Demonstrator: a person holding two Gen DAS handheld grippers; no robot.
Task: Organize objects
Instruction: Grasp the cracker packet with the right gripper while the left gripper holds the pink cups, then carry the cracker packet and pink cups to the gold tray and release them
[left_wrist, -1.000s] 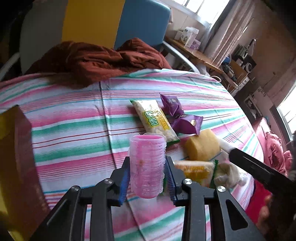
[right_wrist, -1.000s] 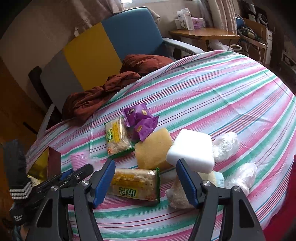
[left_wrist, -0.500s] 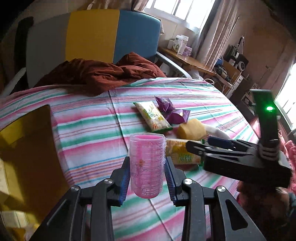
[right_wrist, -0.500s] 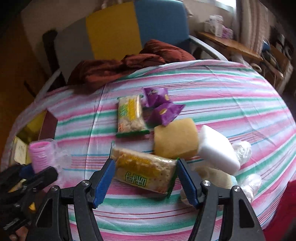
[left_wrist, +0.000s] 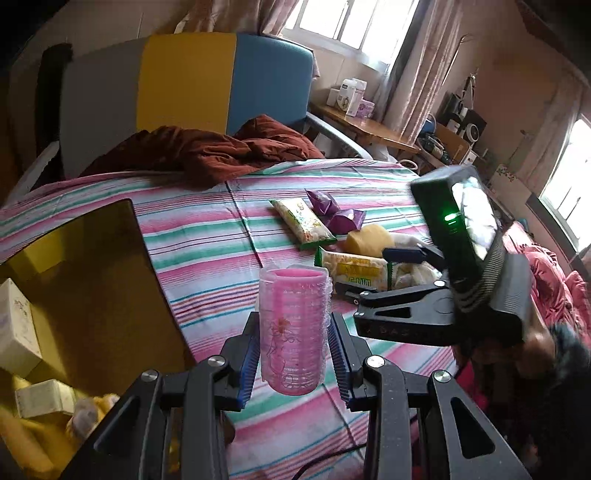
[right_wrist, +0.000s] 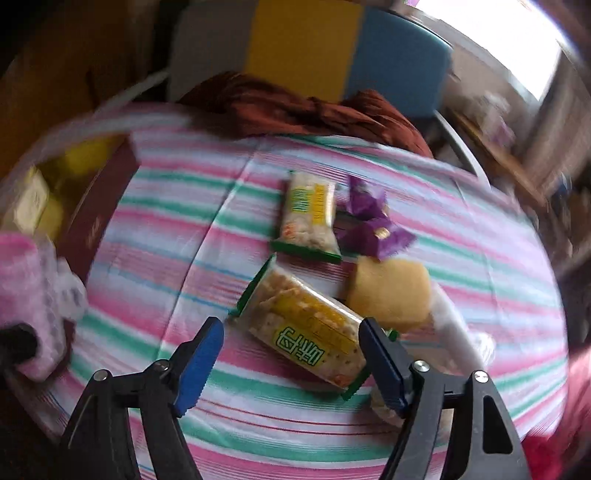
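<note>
My left gripper (left_wrist: 293, 363) pinches the flimsy pink cup stack (left_wrist: 291, 328) — it could slip; my right gripper (right_wrist: 291, 354), jaws just widening, empty, may shove the cracker packet (right_wrist: 306, 325) off mid-table.

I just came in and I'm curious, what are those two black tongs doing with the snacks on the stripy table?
A person is tidying up. The left tongs are shut on a stack of pink cups, held up beside a yellow box. The right tongs have just been opening and hang around a cracker packet lying on the striped cloth, not squeezing it yet.
</note>
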